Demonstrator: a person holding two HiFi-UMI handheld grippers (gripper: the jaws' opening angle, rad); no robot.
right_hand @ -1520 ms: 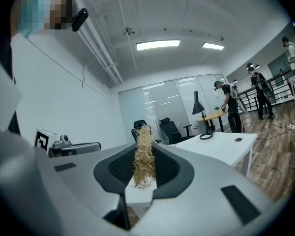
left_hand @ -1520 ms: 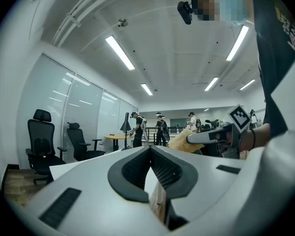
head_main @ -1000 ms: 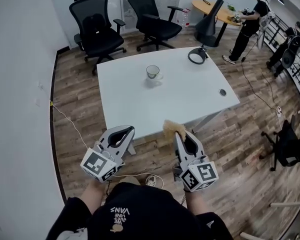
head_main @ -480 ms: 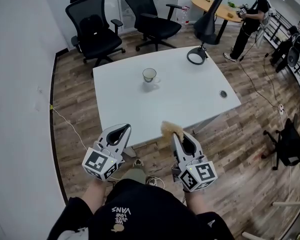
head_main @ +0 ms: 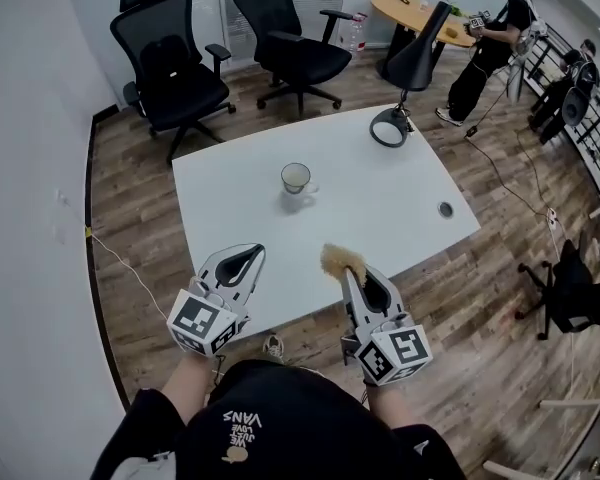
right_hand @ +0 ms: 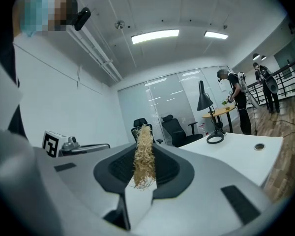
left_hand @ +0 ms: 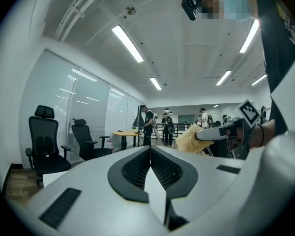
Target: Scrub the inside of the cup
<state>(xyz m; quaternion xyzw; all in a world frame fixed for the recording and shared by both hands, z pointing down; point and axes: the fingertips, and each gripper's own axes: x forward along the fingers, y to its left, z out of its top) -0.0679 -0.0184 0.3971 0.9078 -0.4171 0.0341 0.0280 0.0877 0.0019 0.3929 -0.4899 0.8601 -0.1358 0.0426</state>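
The cup [head_main: 296, 178] stands upright mid-tabletop [head_main: 390, 218], well ahead of both grippers, likely light, rigid and breakable, best steadied at its wall by the left gripper [head_main: 252, 255], fingers closed empty, while the right gripper [head_main: 349, 271] pinches a soft fibrous scrubber [head_main: 340, 258]

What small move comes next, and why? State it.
Probably carry the left tool forward toward the pale handled cup, ready to steady it. The cup stands in the middle of the white table, beyond both tools. The left is shut and empty, while the right tool grips the tan fibrous scrubber.
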